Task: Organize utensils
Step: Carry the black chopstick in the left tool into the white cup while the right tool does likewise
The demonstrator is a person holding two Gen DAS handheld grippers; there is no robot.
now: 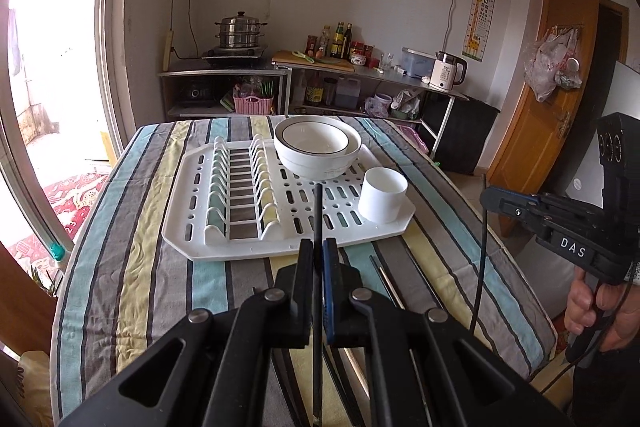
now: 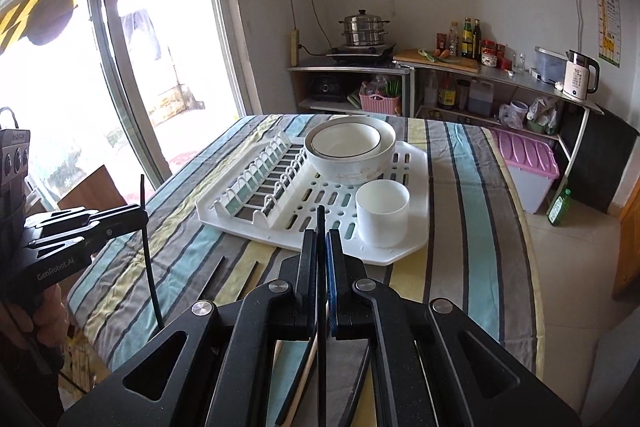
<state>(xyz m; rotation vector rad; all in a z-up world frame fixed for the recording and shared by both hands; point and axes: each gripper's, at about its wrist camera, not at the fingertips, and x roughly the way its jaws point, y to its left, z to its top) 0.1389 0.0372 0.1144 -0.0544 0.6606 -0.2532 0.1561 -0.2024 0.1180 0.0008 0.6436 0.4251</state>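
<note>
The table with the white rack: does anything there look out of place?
Yes: loose chopsticks lie scattered on the striped cloth in front of the rack, while the white cup on it seems empty.

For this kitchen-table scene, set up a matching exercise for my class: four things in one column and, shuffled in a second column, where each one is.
Things:
1. small white bowl with a dark rim line
2. white plastic cylindrical cup
3. thin black chopstick
4. steel steamer pot with lid

Places:
A. on the stove by the far wall
B. clamped in the left gripper
C. nested inside the larger white bowl
D. standing on the near right corner of the white slotted drying tray

Pairs: 1-C, 2-D, 3-B, 4-A
</note>
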